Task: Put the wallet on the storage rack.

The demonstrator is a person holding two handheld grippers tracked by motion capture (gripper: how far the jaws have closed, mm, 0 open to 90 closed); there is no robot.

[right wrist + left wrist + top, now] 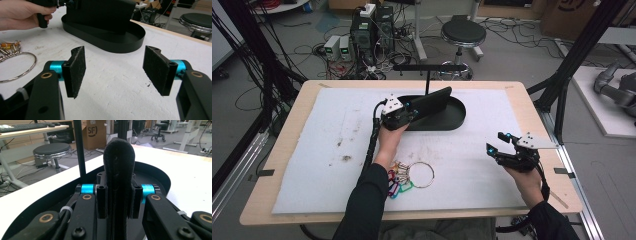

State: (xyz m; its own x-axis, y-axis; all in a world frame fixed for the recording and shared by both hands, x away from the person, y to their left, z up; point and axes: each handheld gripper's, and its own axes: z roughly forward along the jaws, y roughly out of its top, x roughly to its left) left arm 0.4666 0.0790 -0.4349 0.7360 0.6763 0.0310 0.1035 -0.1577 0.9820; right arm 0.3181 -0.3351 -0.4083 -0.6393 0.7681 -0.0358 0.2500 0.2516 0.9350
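Note:
My left gripper [412, 111] is shut on a flat black felt-like case [433, 102] and holds it on edge over the black oval tray [458, 119]. In the left gripper view the case [119, 167] stands upright, clamped between both pads, with the tray's rim [161, 175] curving behind it. My right gripper [496, 142] hovers open over the white mat at the right, with nothing between its pads [76, 70]. Beyond the right gripper [115, 67] lie the tray [112, 43] and the case [105, 13].
A black T-shaped post [427, 80] rises from the tray's far side. A metal key ring [420, 175] with coloured carabiners [397, 184] lies on the white mat [312, 150] near the left forearm. A stool [463, 34], cables and computers stand beyond the table.

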